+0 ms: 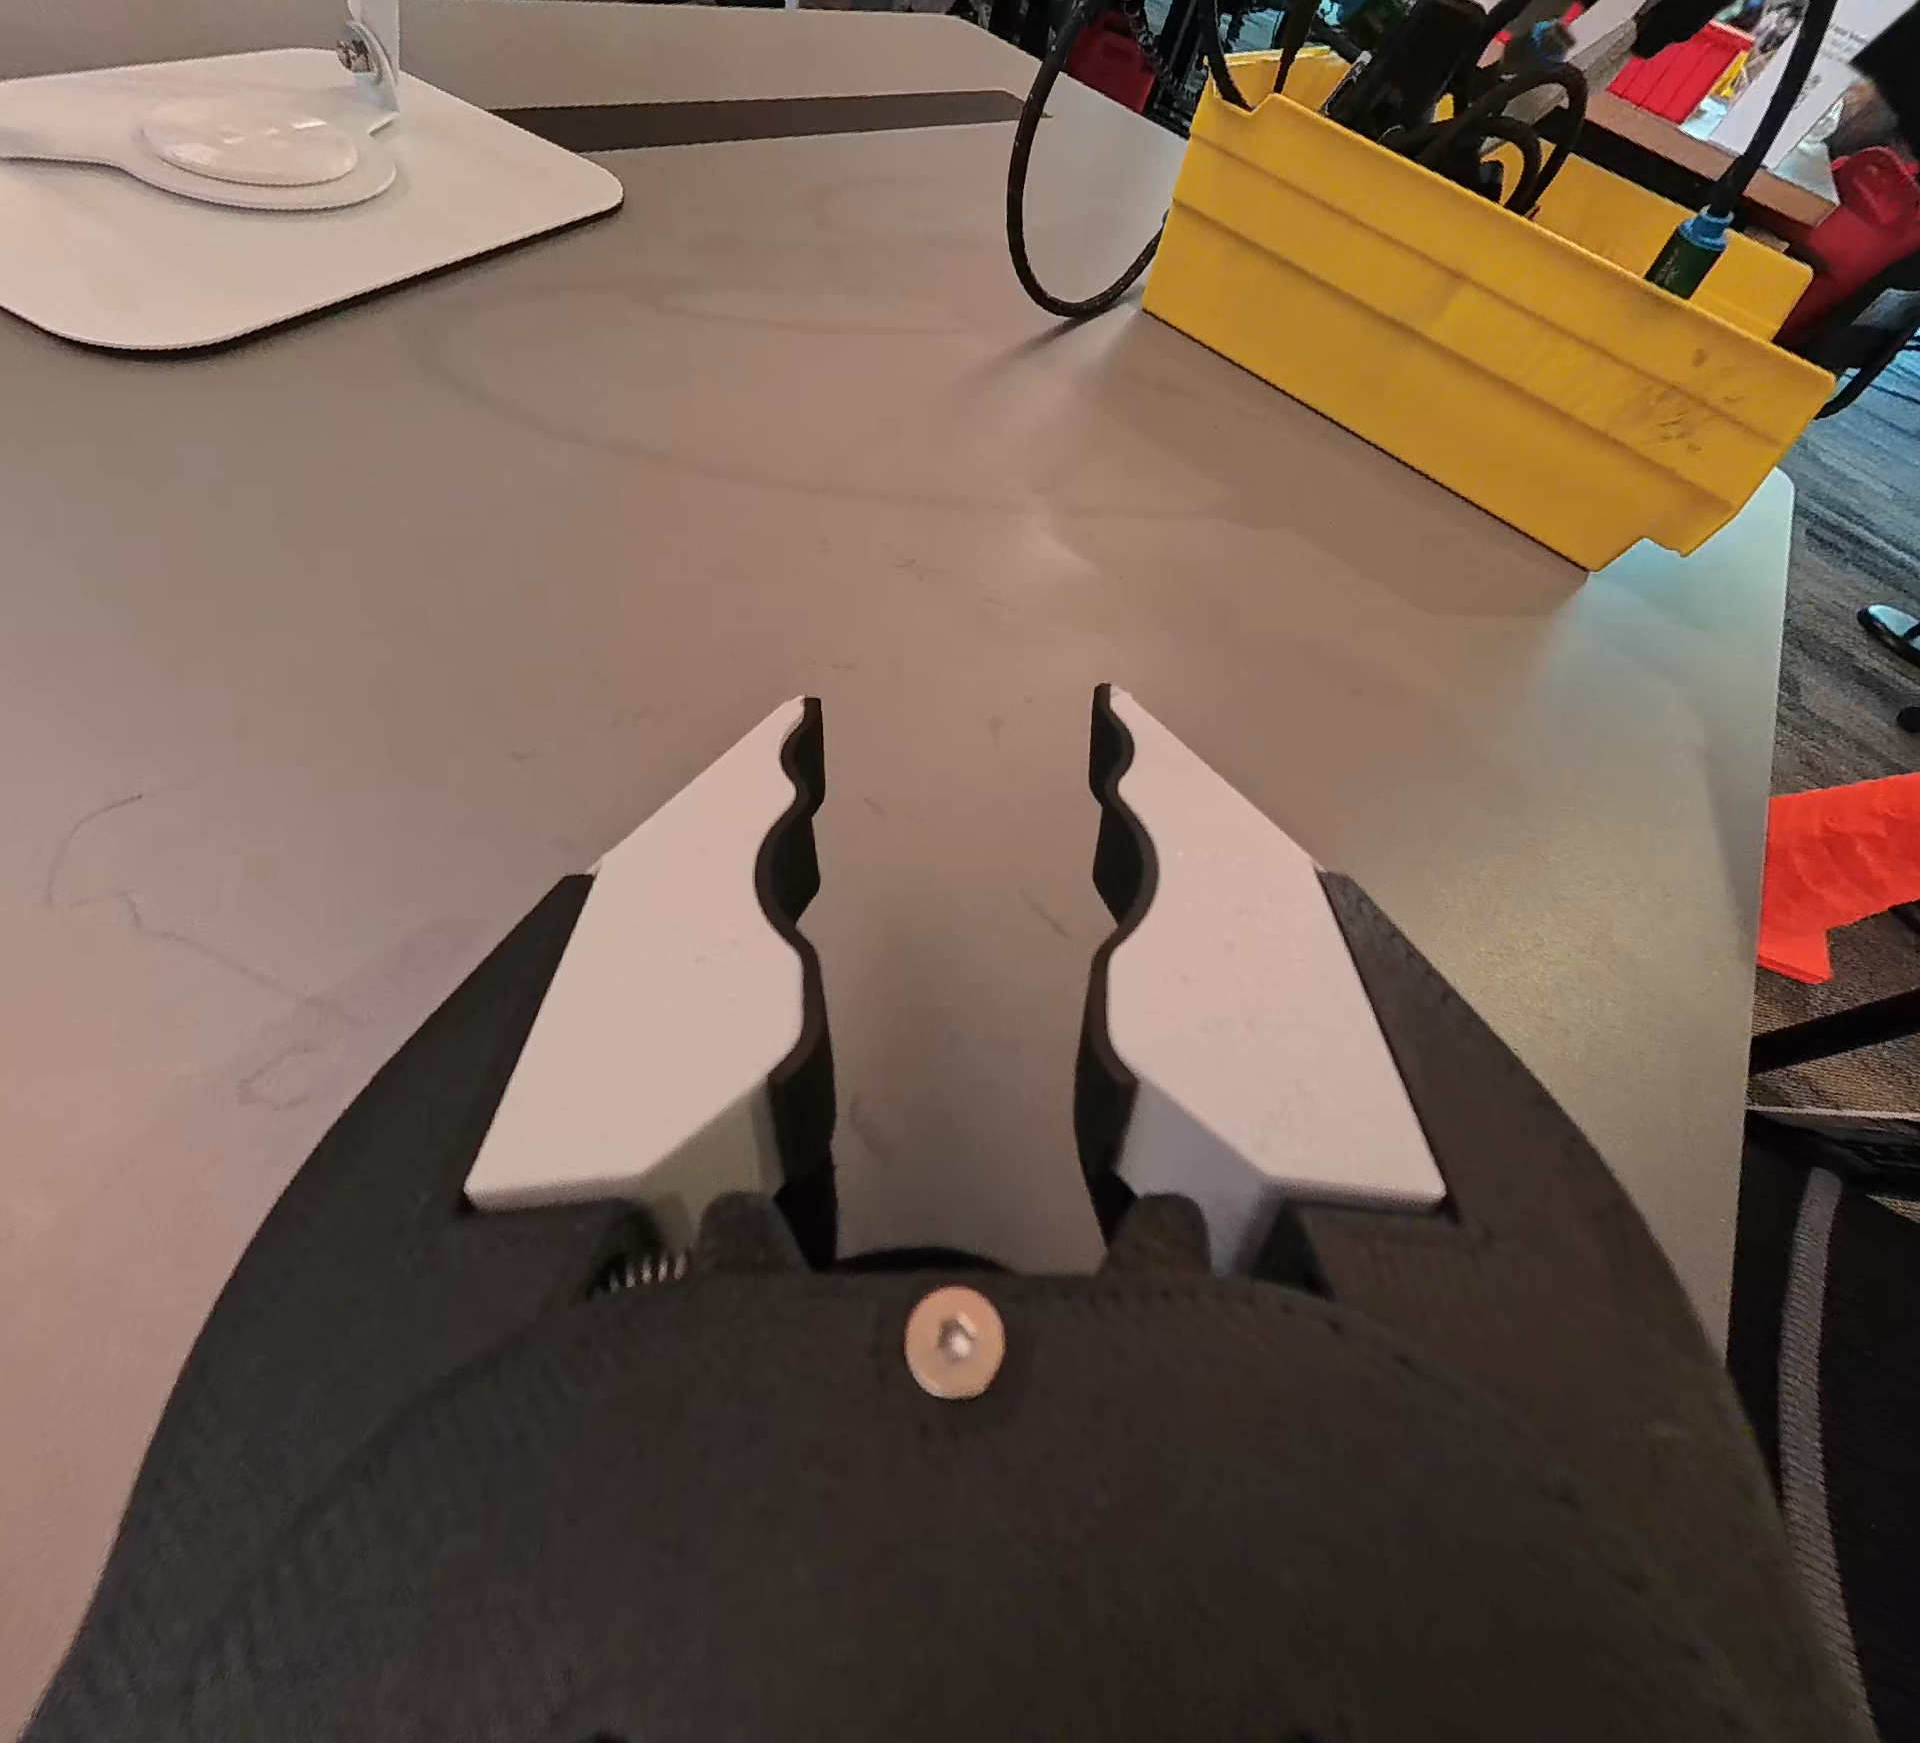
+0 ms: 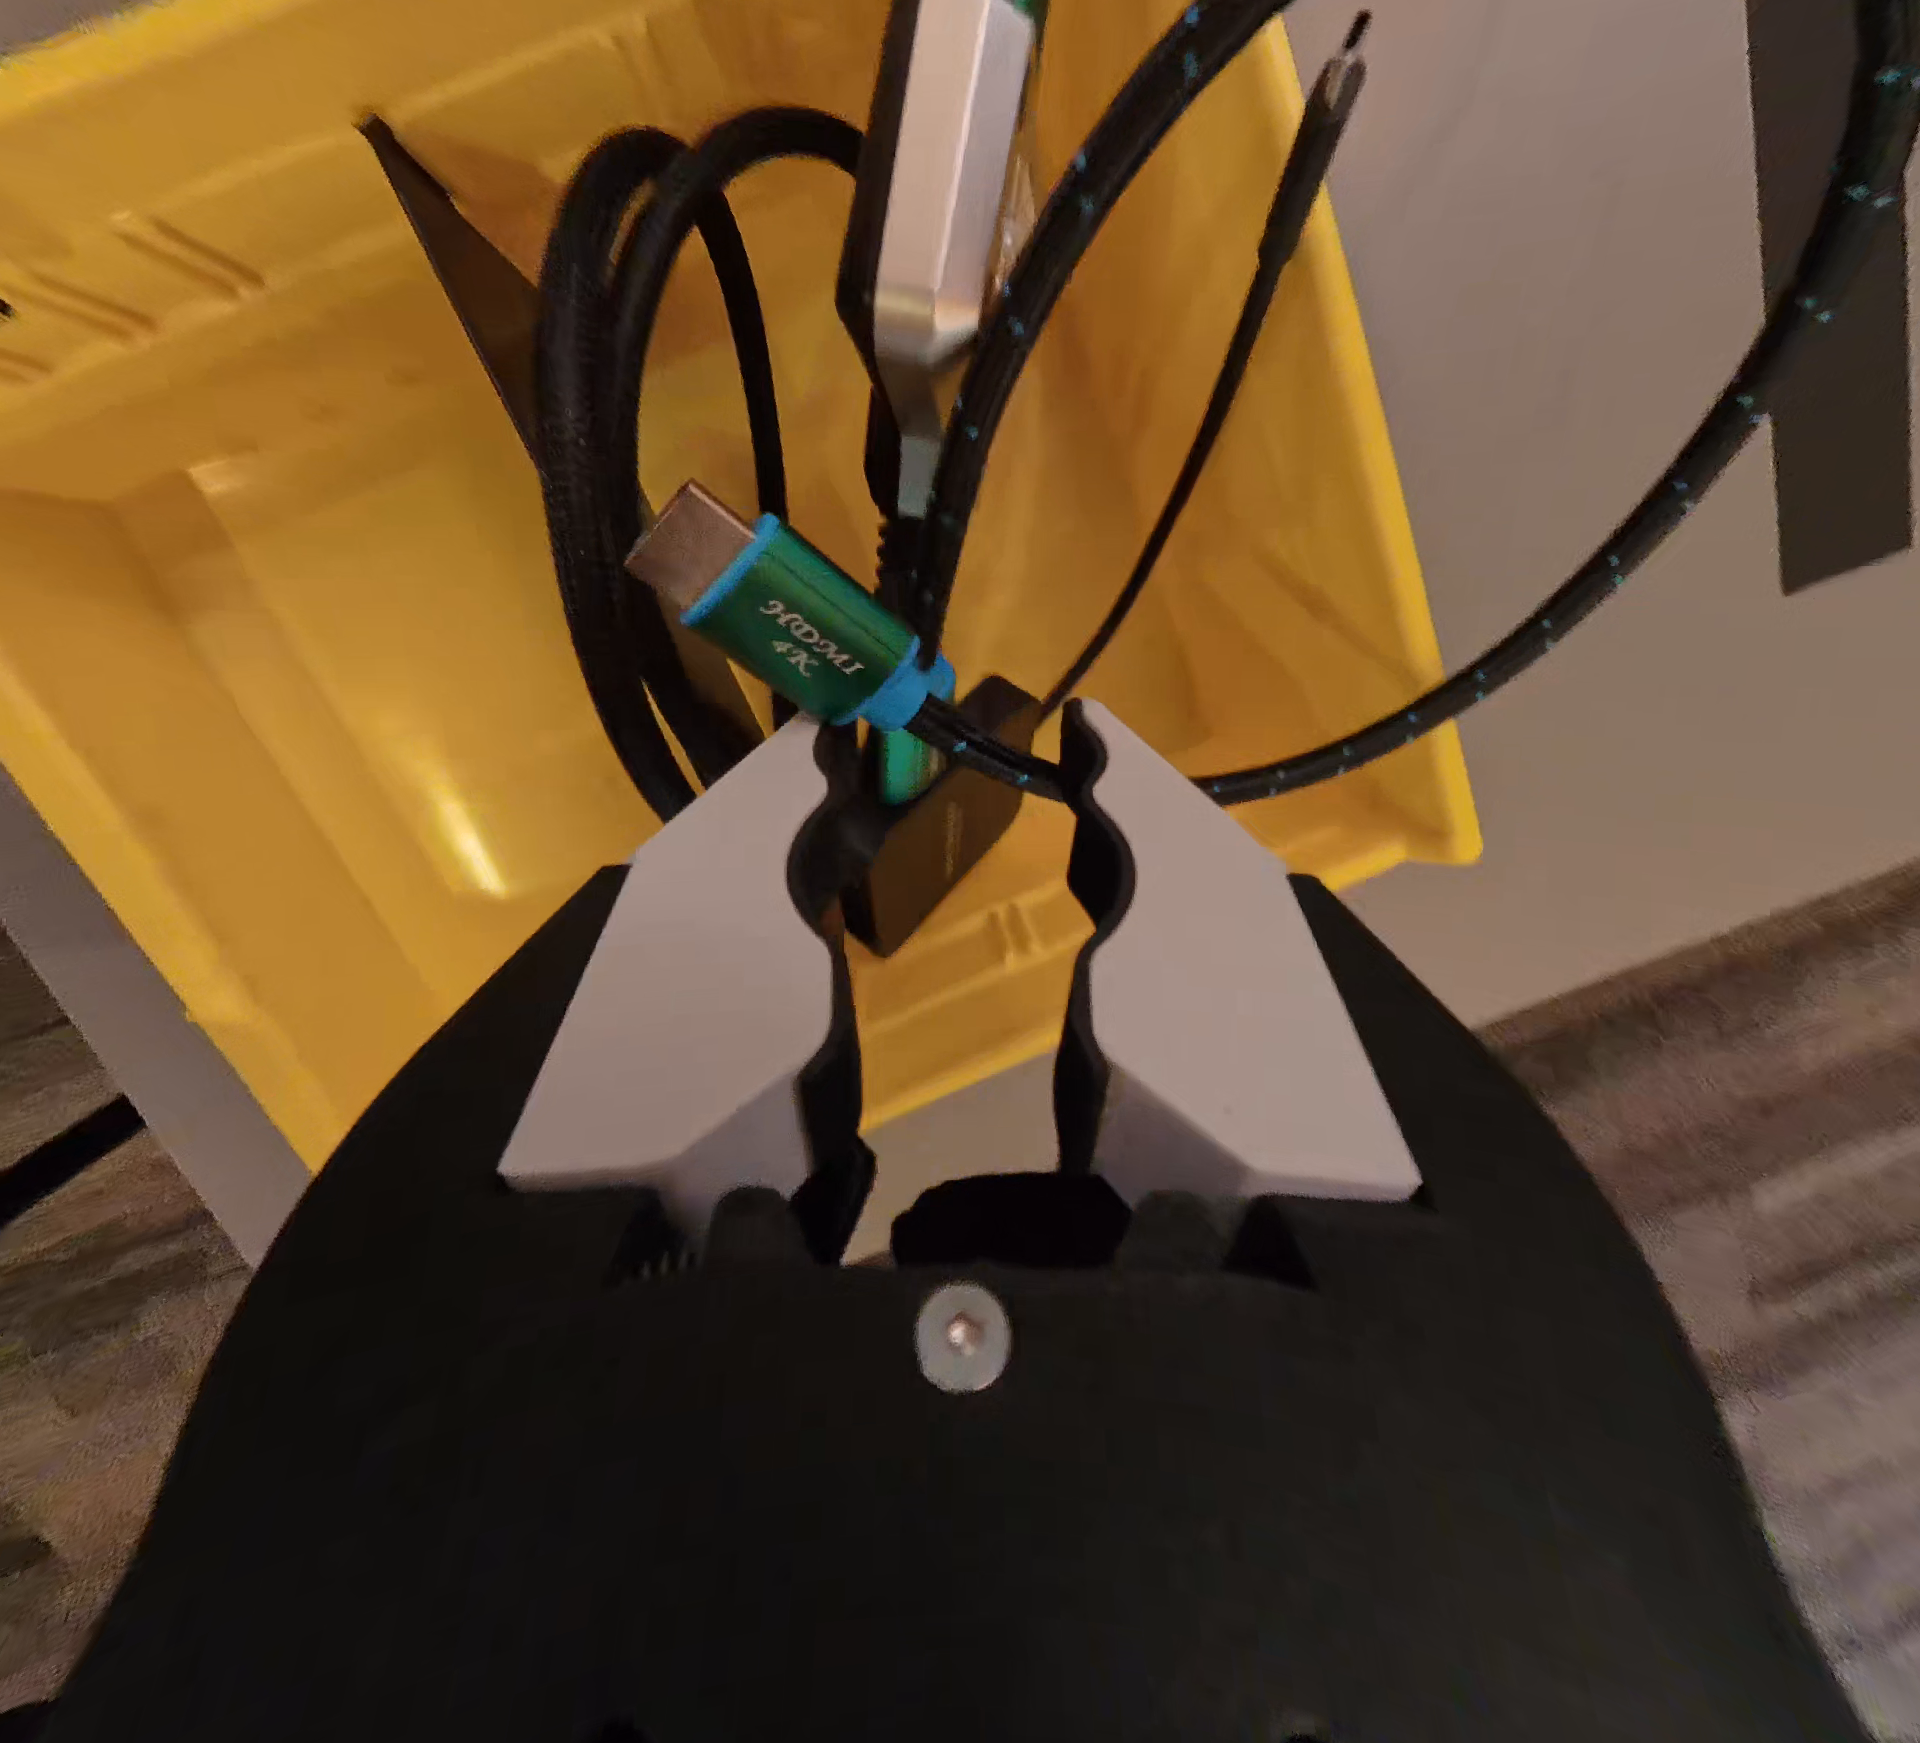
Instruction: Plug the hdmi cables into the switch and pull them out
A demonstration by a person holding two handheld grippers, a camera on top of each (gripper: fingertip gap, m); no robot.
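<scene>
While two claws gape, one yellow bin (image 2: 312,343), three green plugs (image 2: 800,623)

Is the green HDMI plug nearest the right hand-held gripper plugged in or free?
Free. The green HDMI plug shows its bare metal tip, above the yellow bin.

Right tool (image 2: 951,737) covers the lower end of the dark switch box (image 2: 940,846), so can't tell if it's actually pinched. Braided HDMI cable (image 2: 1558,654) runs off the top edge. From the left view, the yellow bin (image 1: 1455,343) contents are too small to sort out.
</scene>
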